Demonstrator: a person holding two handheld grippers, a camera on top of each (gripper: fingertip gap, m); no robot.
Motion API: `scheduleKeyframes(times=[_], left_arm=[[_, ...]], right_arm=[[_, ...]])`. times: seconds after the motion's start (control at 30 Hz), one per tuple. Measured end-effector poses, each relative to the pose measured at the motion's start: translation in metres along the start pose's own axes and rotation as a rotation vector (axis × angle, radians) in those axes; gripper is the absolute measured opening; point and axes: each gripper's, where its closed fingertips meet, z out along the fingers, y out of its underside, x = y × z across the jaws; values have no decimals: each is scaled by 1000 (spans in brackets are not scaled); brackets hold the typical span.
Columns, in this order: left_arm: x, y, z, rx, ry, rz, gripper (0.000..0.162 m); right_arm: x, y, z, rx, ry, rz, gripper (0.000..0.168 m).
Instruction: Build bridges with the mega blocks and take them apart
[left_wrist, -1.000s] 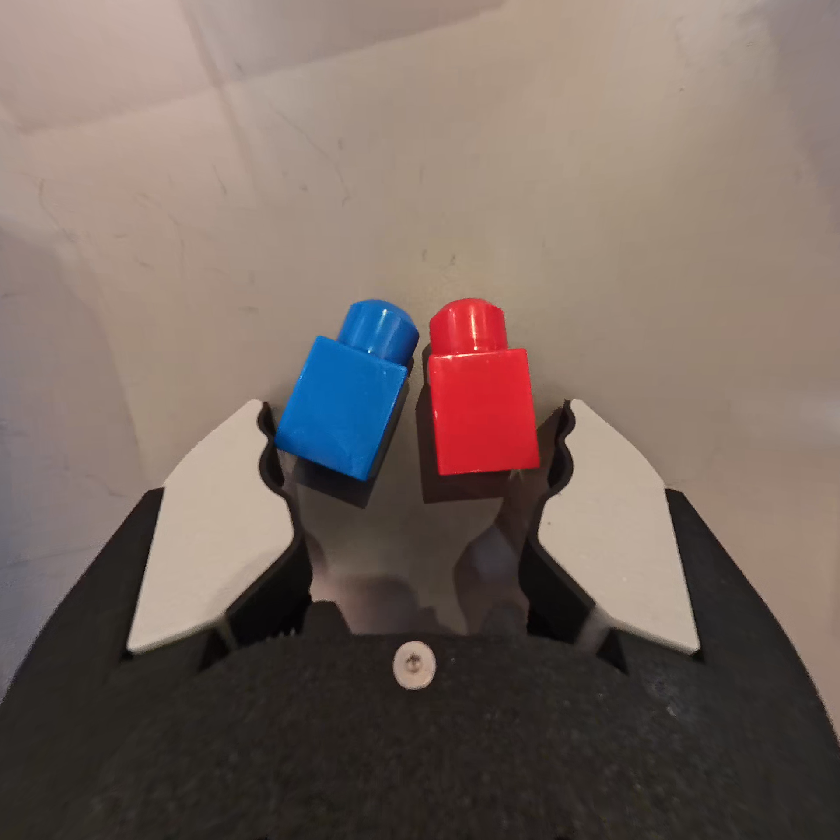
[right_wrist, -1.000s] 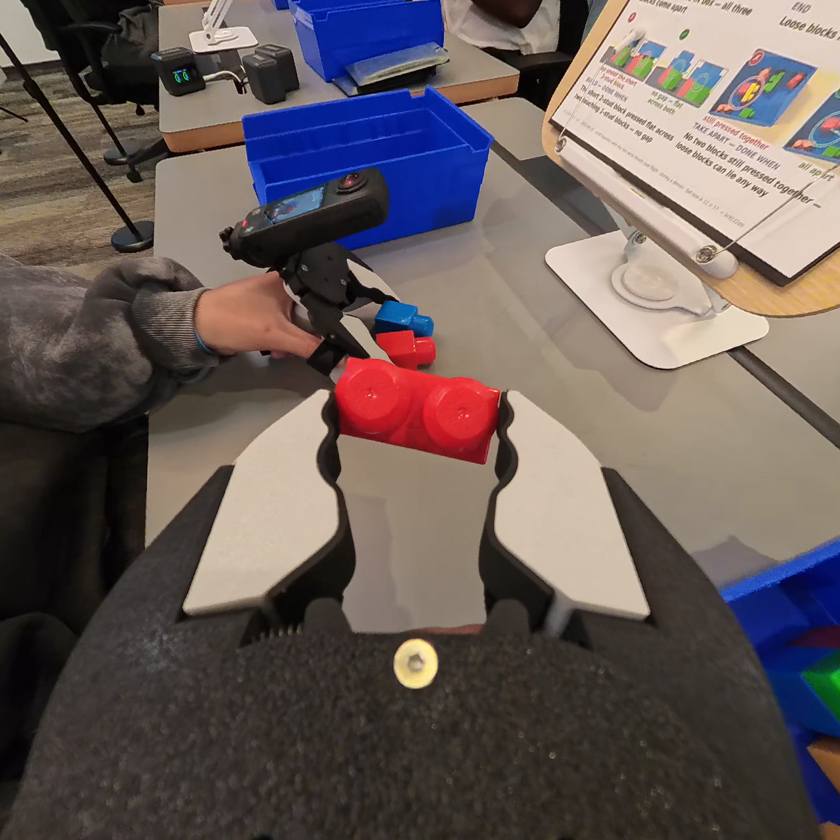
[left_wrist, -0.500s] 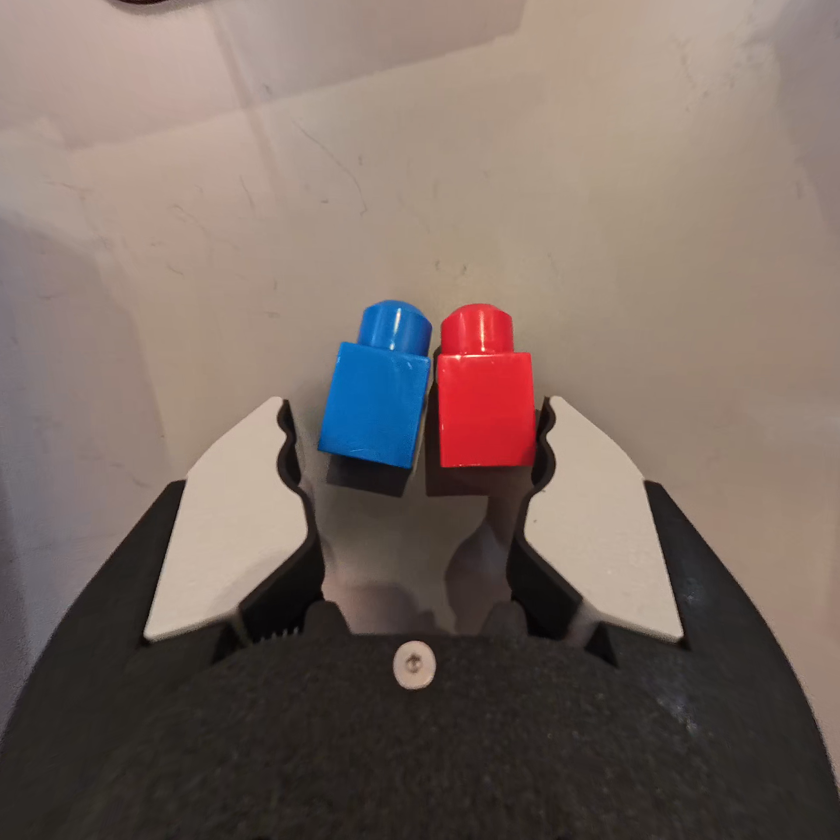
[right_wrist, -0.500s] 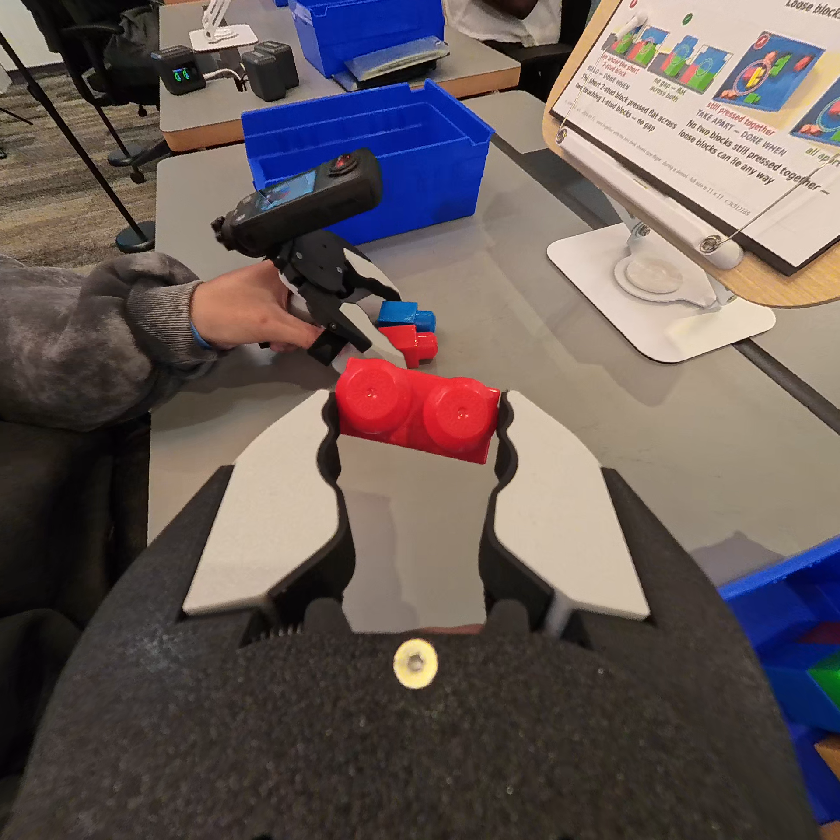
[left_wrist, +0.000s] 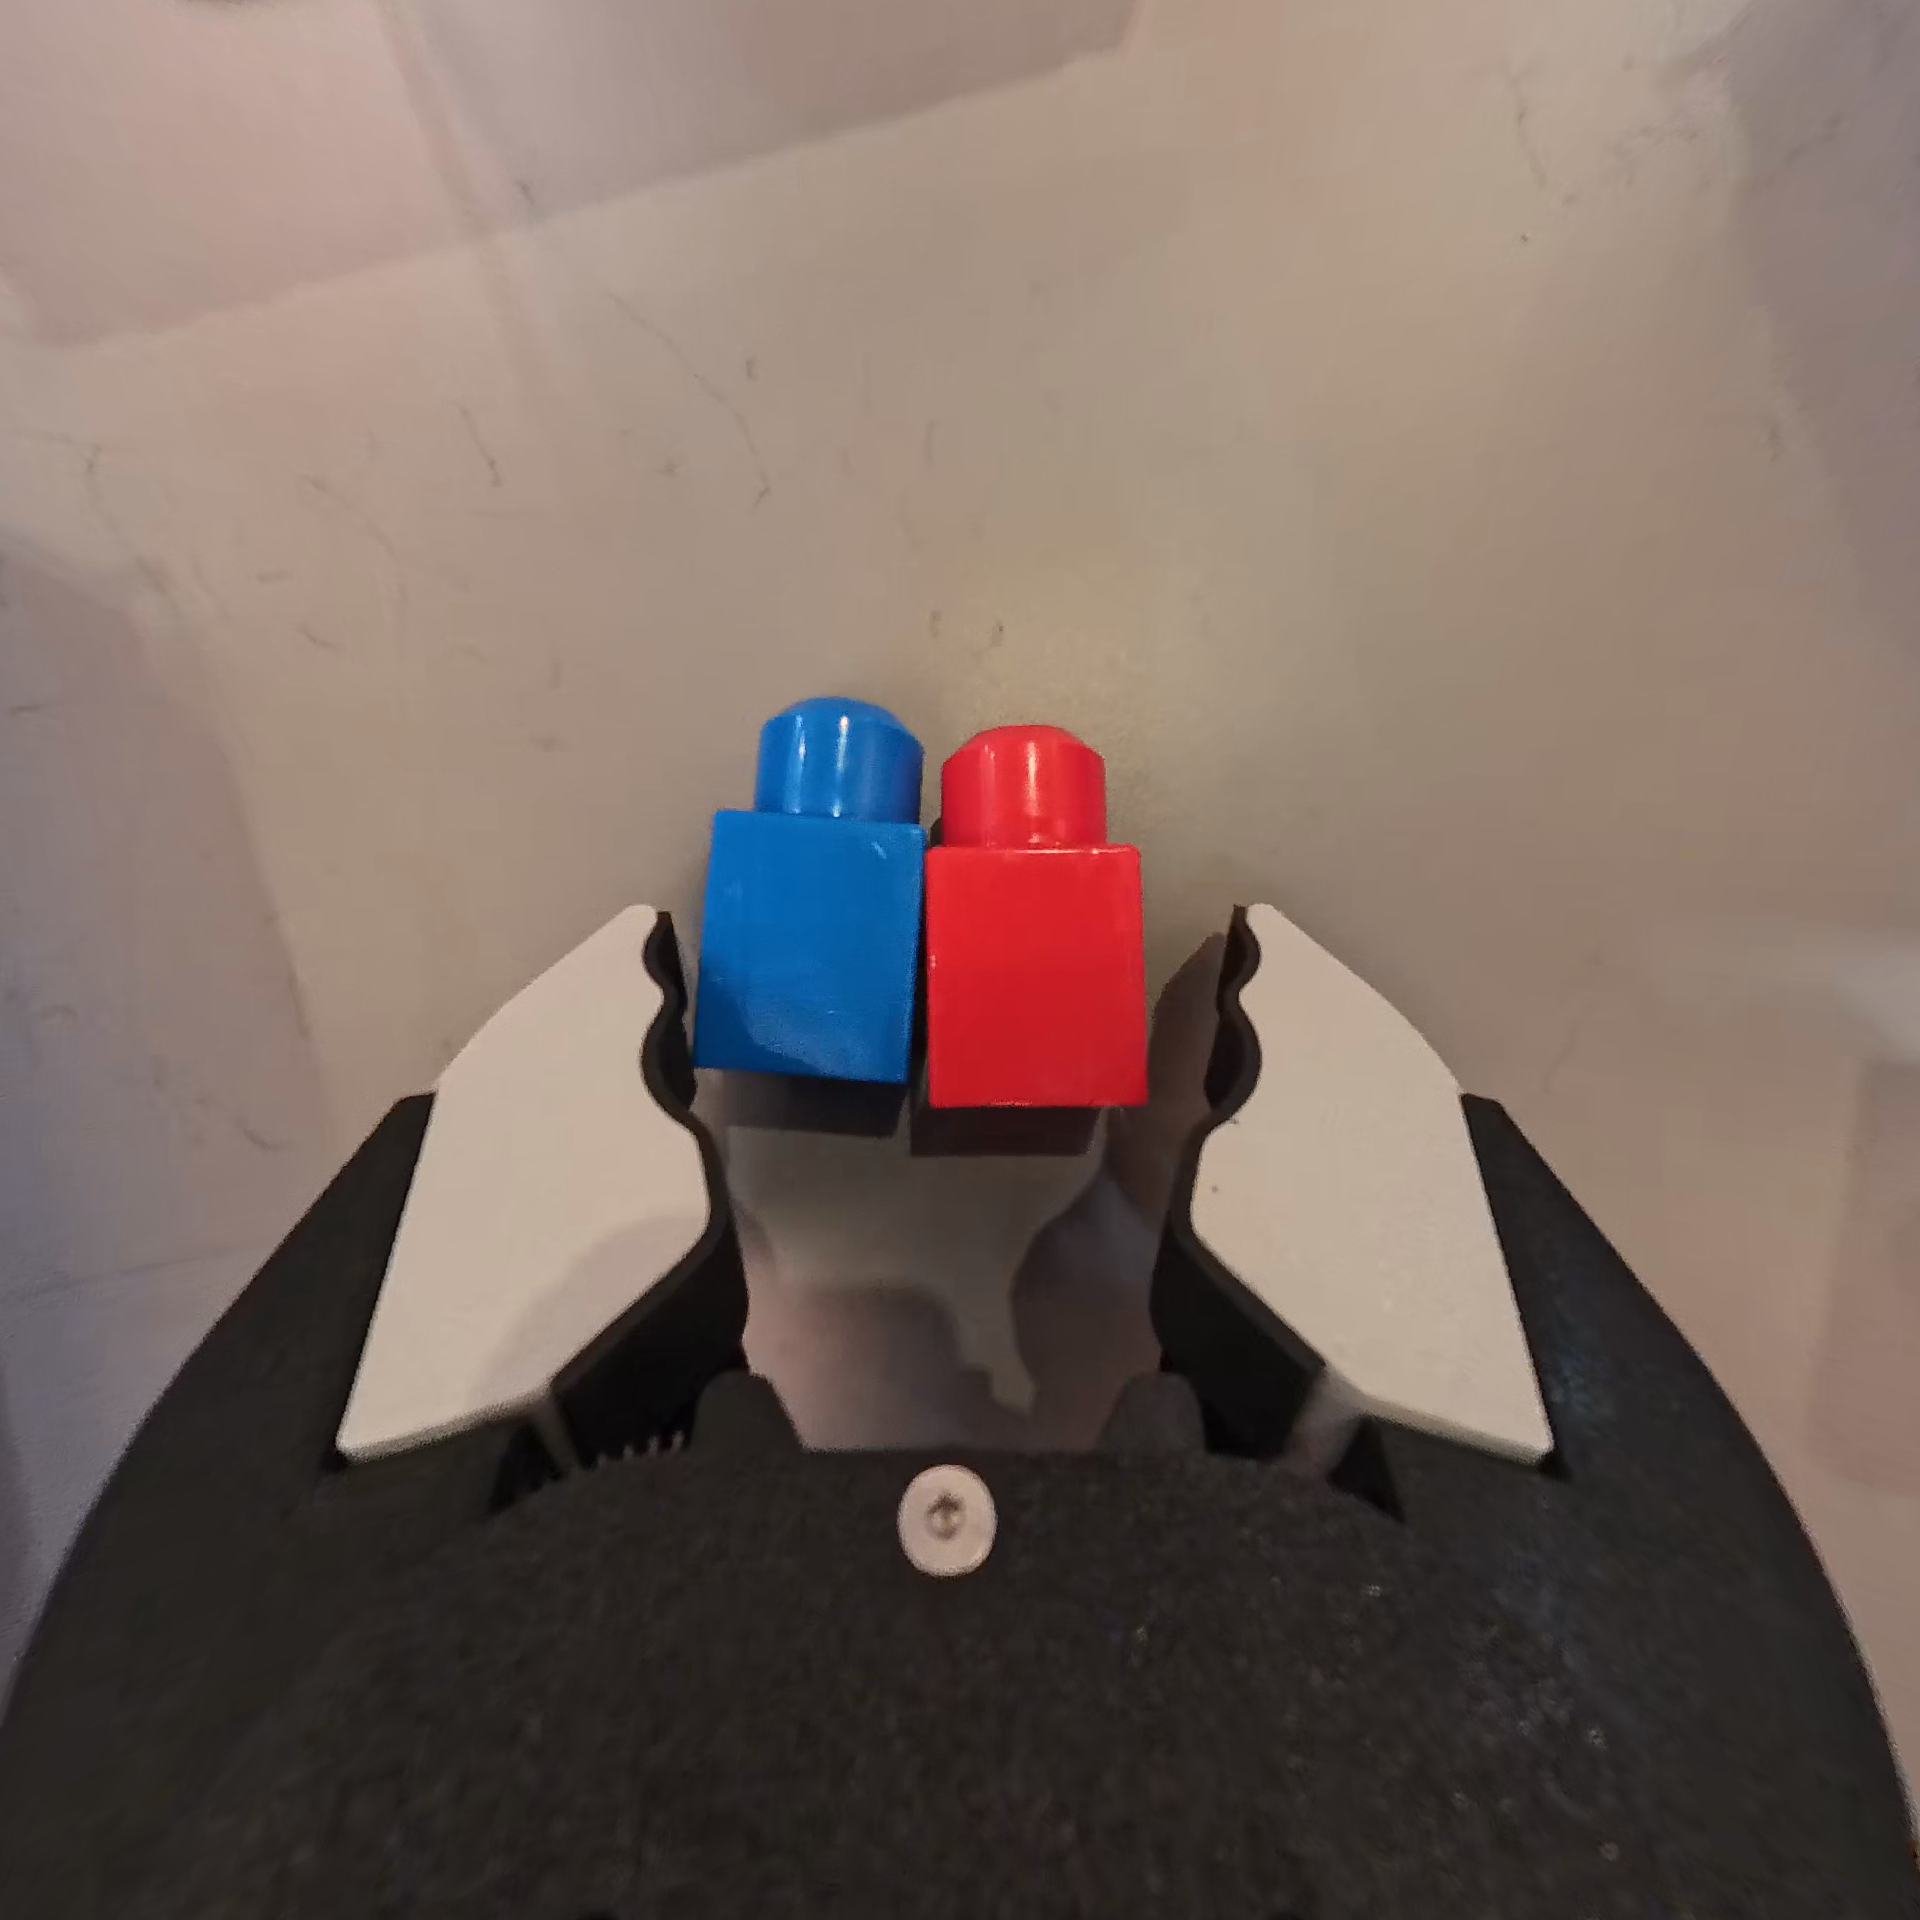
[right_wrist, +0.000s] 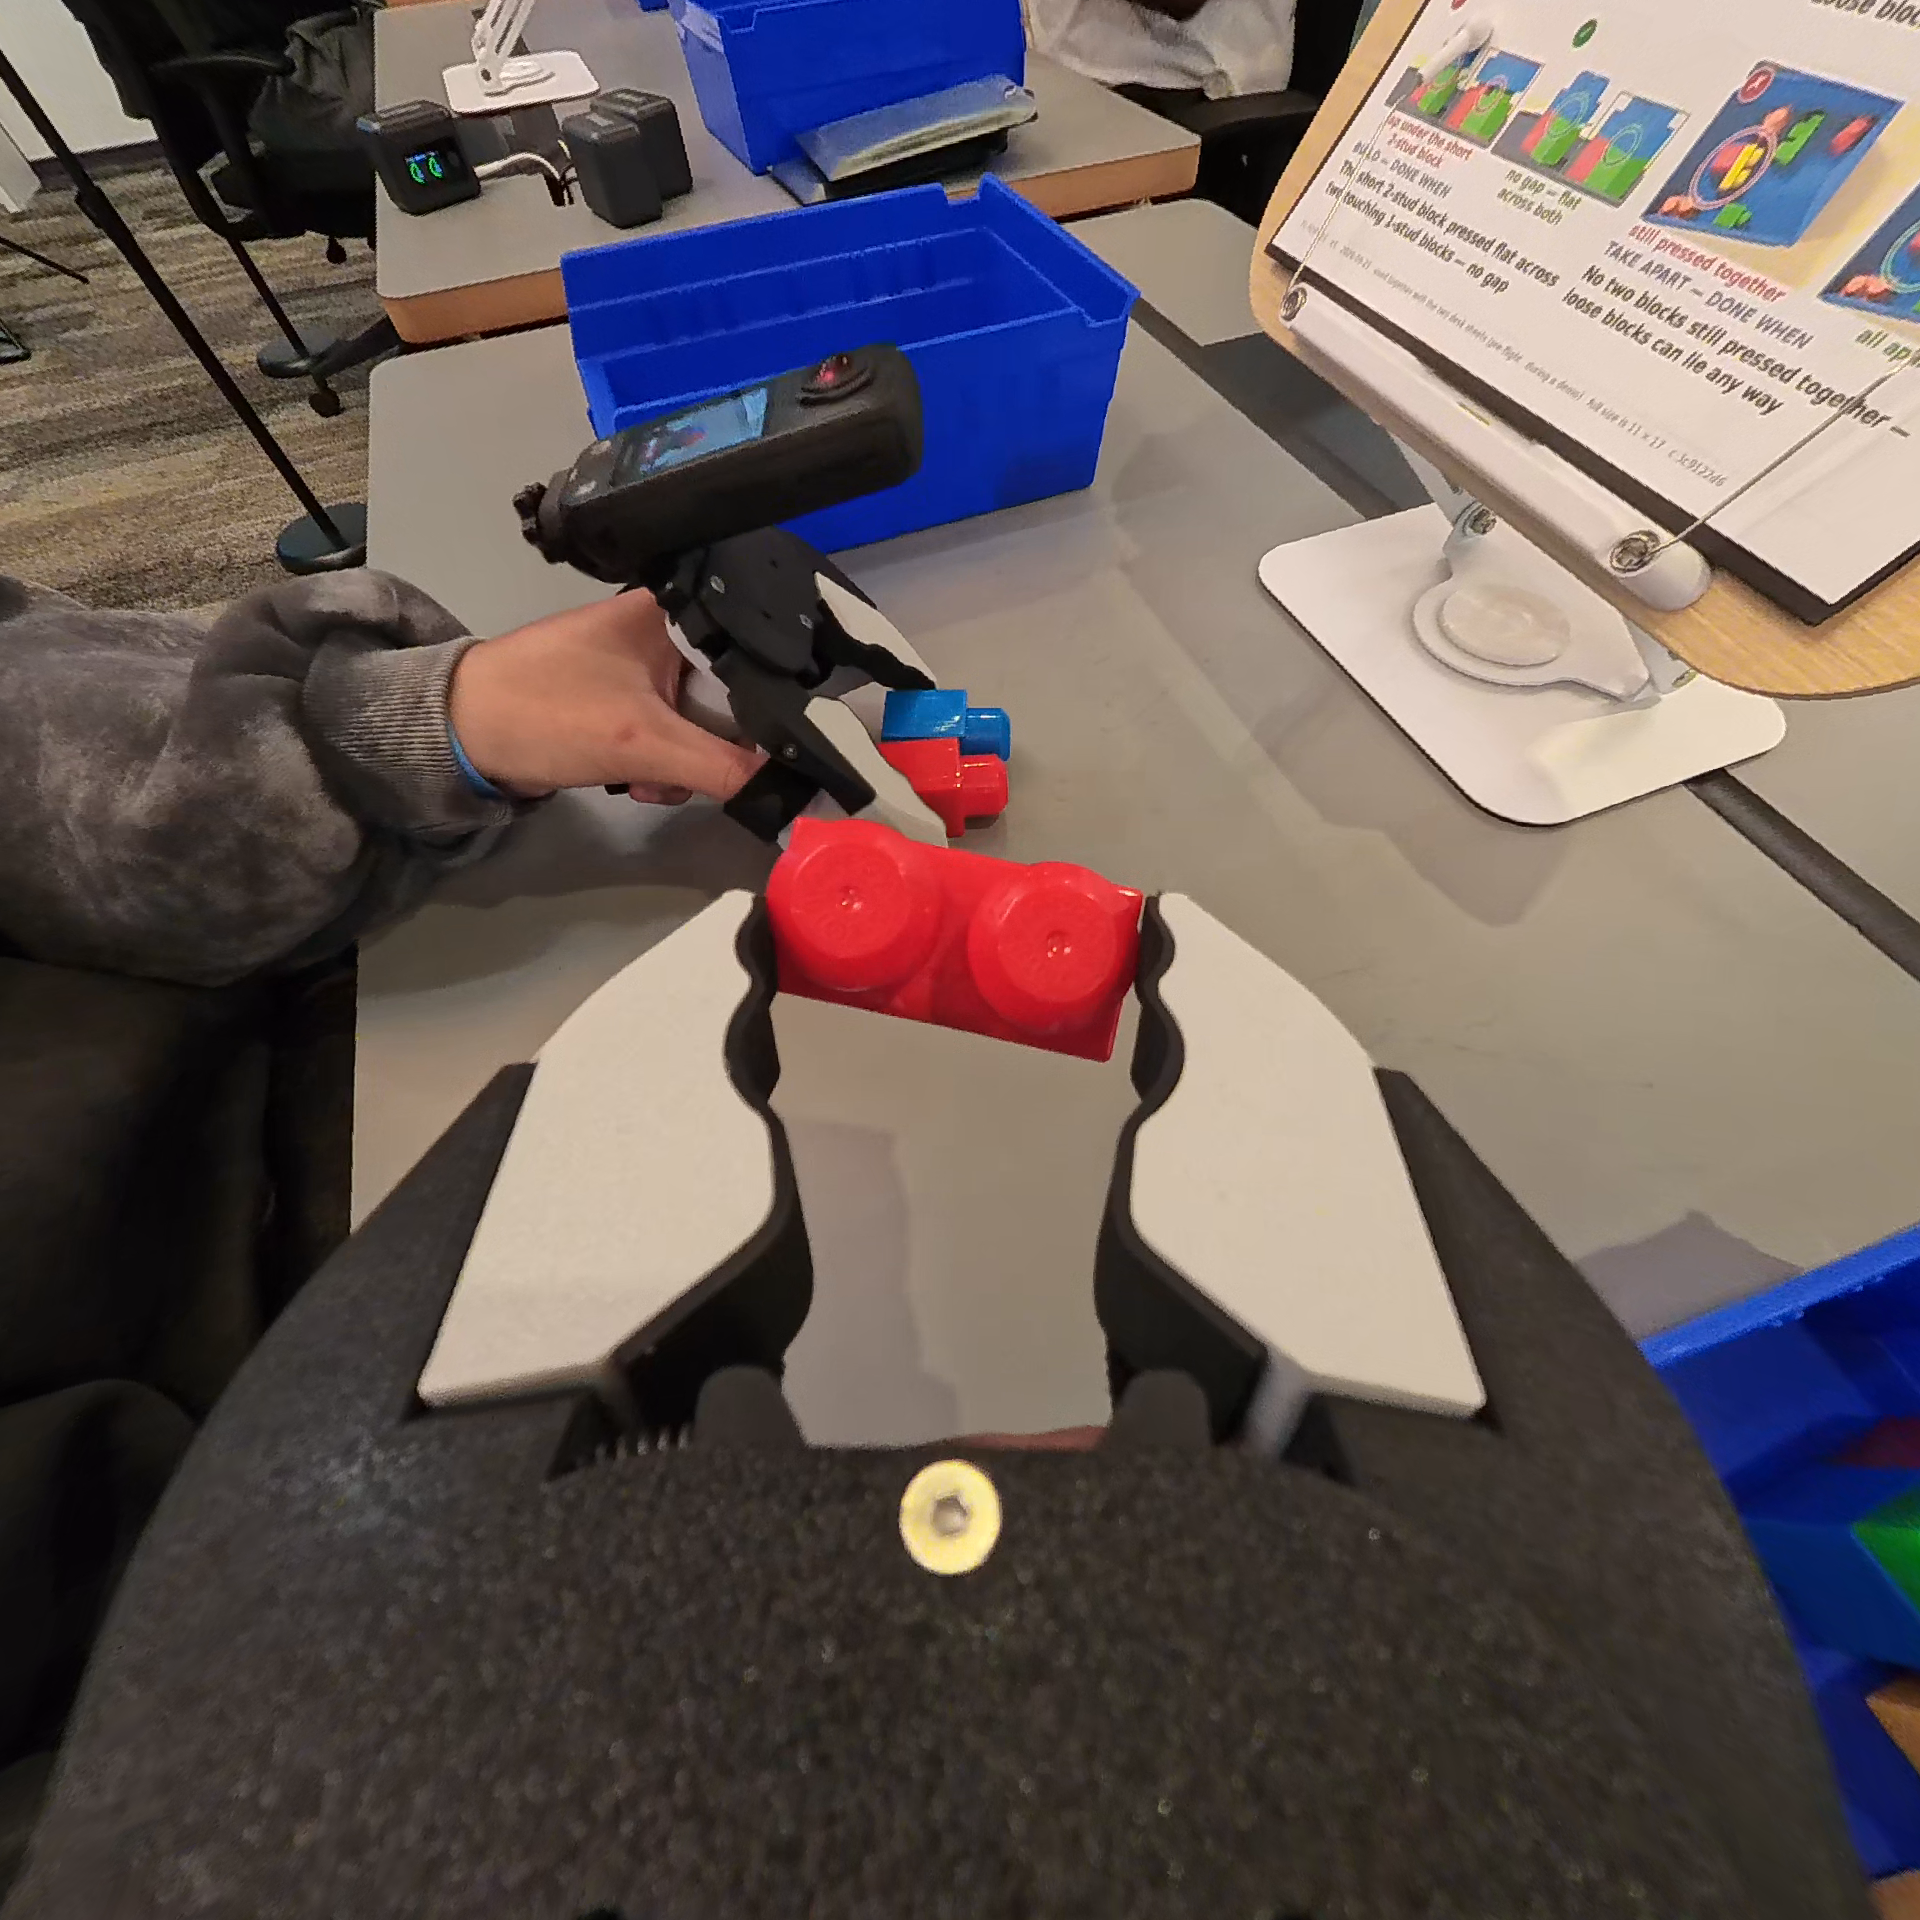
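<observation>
Your right gripper (right_wrist: 951, 961) pinched the red two-stud block (right_wrist: 951, 951) above the table (right_wrist: 1299, 935). Your left gripper (left_wrist: 951, 997), fingers spread, flanked the touching blue block (left_wrist: 805, 945) and red block (left_wrist: 1034, 977) mid-table. A printed instruction sheet (right_wrist: 1621, 239) stood at the right edge.

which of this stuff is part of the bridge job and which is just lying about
In the job: blue block, small red block, two-stud red block, left gripper, right gripper.

Lying about: blue bin, instruction board, black boxes.
</observation>
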Motion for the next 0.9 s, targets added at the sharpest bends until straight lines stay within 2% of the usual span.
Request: scheduleKeyframes(times=[0.17,0.3,0.6,0.8,0.9], left_arm=[[-5,1,0,-6,-4,2,95],[-5,2,0,-15,22,0,79],[-10,6,-4,-42,68,43,77],[-13,-1,-13,44,140,90,76],[-16,6,-12,16,169,112,76]], right_arm=[[0,0,-1,5,-4,4,67],[0,0,-1,5,-6,5,67],[-1,1,0,2,-10,9,67],[1,1,-1,5,-7,11,67],[2,2,-1,5,-7,18,67]])
